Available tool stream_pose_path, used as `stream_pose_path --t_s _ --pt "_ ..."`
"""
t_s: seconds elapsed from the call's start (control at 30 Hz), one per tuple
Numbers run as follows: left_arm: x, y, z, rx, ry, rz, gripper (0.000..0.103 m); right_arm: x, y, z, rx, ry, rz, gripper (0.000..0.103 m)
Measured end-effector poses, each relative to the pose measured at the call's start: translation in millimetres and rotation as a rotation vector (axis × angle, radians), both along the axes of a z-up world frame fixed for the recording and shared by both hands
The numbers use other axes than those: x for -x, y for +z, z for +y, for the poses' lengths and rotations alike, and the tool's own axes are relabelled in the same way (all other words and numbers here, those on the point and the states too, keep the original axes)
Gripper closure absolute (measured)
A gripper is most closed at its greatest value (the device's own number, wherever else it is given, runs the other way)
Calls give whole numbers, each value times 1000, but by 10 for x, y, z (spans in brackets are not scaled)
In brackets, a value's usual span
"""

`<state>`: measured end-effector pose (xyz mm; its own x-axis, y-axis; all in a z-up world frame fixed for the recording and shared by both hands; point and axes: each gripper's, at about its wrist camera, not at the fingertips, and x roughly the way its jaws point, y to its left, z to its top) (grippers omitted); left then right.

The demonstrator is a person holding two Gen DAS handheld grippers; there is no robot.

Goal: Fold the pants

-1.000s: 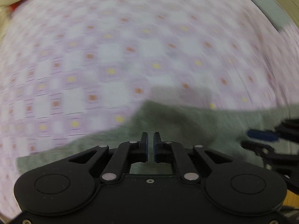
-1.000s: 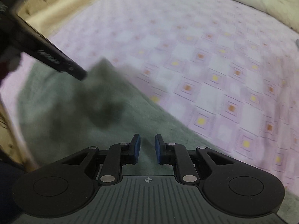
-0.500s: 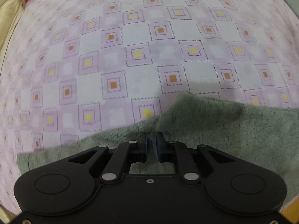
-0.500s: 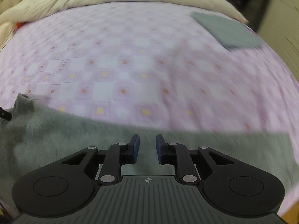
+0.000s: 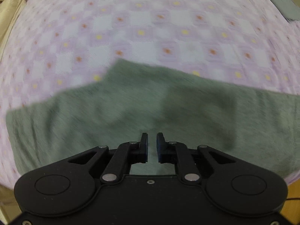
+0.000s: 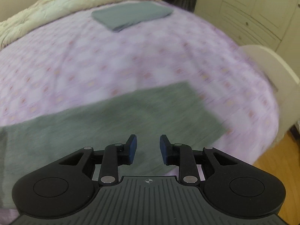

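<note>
Grey-green pants (image 5: 131,105) lie flat along the near edge of a bed with a purple checked sheet (image 5: 150,28). In the left wrist view my left gripper (image 5: 151,146) hovers above the pants with a narrow gap between its pads and nothing in it. In the right wrist view the pants (image 6: 131,116) end in a straight edge at the right. My right gripper (image 6: 148,148) is open and empty above that part. Both views are blurred.
A folded grey garment (image 6: 131,16) lies at the far side of the bed; it also shows in the left wrist view (image 5: 281,0). A cream duvet (image 6: 56,5) is bunched at the back. A rounded white footboard (image 6: 271,78), white cabinets (image 6: 253,9) and wood floor (image 6: 277,161) are at the right.
My left gripper has let go of the pants, opened slightly and pulled back above them. My right gripper has swung right toward the pants' end and opened wider.
</note>
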<state>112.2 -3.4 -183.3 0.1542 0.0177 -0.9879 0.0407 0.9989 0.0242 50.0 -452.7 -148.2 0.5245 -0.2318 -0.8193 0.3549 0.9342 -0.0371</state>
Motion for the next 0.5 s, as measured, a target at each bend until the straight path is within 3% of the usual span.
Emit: stream_pose_path --t_s 0.23,0.4,0.5 --pt "330 -38 -810 15 13 45 83 -208 -202 -863 -67 56 -11 71" --pt "480 60 -1244 -7 6 35 83 -367 -446 -1151 -182 144 18 70" --pt "498 107 -1265 -30 19 22 83 -365 -510 -1221 -273 179 -2 61"
